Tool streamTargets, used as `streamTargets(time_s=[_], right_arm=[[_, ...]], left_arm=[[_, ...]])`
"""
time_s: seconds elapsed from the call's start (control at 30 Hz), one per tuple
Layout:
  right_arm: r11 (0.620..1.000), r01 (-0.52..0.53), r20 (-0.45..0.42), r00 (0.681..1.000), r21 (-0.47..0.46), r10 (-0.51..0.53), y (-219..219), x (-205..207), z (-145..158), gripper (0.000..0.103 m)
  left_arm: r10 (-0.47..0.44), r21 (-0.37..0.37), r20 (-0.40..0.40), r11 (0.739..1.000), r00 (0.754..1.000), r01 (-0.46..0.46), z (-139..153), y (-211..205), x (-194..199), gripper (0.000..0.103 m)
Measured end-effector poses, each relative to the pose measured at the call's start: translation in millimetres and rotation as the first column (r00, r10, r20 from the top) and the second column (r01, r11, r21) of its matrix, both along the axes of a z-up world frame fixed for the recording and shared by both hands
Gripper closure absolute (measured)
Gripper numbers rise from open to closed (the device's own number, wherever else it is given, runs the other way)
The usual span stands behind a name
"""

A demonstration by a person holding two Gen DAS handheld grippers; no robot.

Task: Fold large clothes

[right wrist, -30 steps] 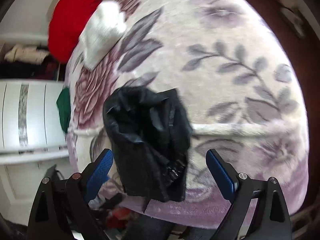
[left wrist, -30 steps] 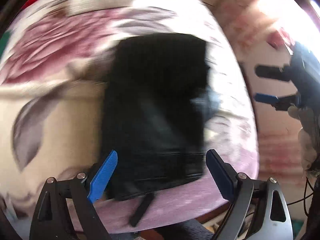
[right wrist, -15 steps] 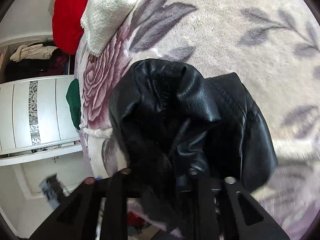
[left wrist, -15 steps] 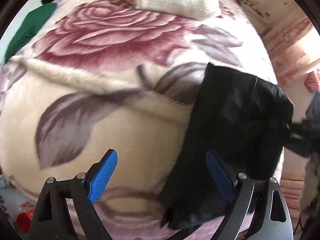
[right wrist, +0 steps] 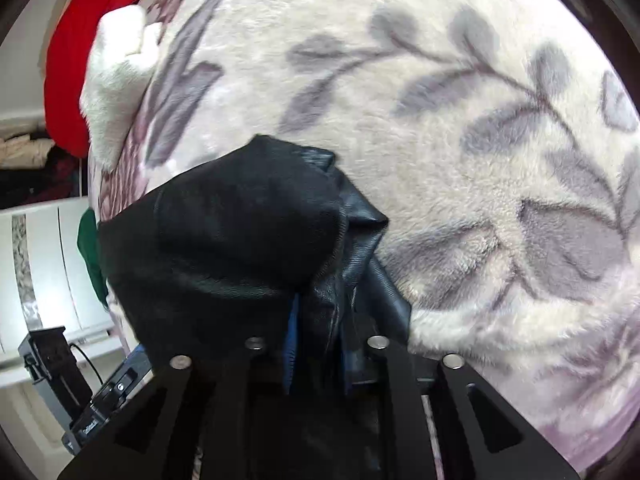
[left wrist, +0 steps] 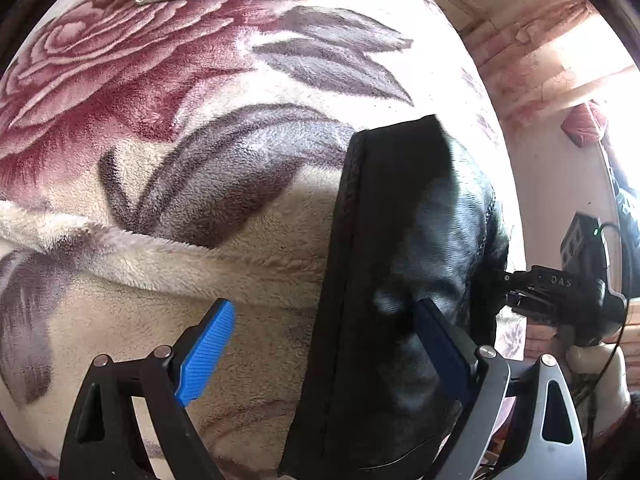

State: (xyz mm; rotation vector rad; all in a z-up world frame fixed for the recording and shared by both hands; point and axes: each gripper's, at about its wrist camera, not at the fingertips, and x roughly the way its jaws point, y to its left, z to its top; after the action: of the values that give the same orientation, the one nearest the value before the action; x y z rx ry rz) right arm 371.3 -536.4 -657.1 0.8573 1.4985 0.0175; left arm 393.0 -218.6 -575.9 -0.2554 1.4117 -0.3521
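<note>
Fleece blanket point(left wrist: 180, 240) spreads free on the left under my left gripper point(left wrist: 320, 352), jaws wide apart. The black leather jacket point(left wrist: 400, 260) has its stitched edge between them. My right gripper point(right wrist: 316, 344), jaws just loosened slightly, clamps its folds.

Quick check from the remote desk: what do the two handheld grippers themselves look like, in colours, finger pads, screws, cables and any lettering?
The left gripper has black and grey triangular linkage arms with cut-outs, silver screw heads, and ribbed bright-blue finger pads. The right gripper has the same black frame, silver screws and blue pads. Seen from the left camera, its body is black, bears pale lettering, and carries a black cable and a small green light.
</note>
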Motion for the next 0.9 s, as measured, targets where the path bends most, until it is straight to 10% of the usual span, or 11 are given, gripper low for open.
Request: streamTargets(time_s=[0.13,0.33,0.43,0.47,0.67,0.8,0.9], right_arm=[[0.998,-0.002,0.024,1.000,0.056,0.001,-9,-17,5,0.012],[0.934,0.000,-0.047,0.999,0.357,0.018,10,-53,-50,0.011],[0.899,0.063,0.019,0.997,0.432,-0.079,8,-56,-65,0.020],[0.886,0.073,0.033,0.995,0.457,-0.099,7,-56,-65,0.054],[0.869,0.049,0.081,0.992,0.493,-0.102,17,-41,-39,0.069],[0.866,-0.146,0.133,0.987,0.479,0.093,52,1,-9,0.071],[0.792,-0.411,0.164,0.911,0.452,0.379,127,45,8,0.071]], left_arm=[[0.001,-0.059,-0.014,0.998,1.000,-0.002,2,18,-2,0.012],[-0.031,-0.272,-0.096,0.962,0.995,0.004,-40,23,-10,0.012],[-0.011,-0.385,-0.083,0.923,0.996,-0.022,-55,19,-13,0.023],[0.004,-0.373,-0.063,0.927,0.998,-0.027,-55,17,-13,0.025],[0.173,-0.418,0.002,0.895,0.985,-0.157,-29,50,-37,0.053],[0.399,-0.392,0.005,0.844,0.917,-0.365,2,108,-85,0.053],[0.630,-0.356,-0.029,0.719,0.776,-0.596,8,155,-148,0.052]])
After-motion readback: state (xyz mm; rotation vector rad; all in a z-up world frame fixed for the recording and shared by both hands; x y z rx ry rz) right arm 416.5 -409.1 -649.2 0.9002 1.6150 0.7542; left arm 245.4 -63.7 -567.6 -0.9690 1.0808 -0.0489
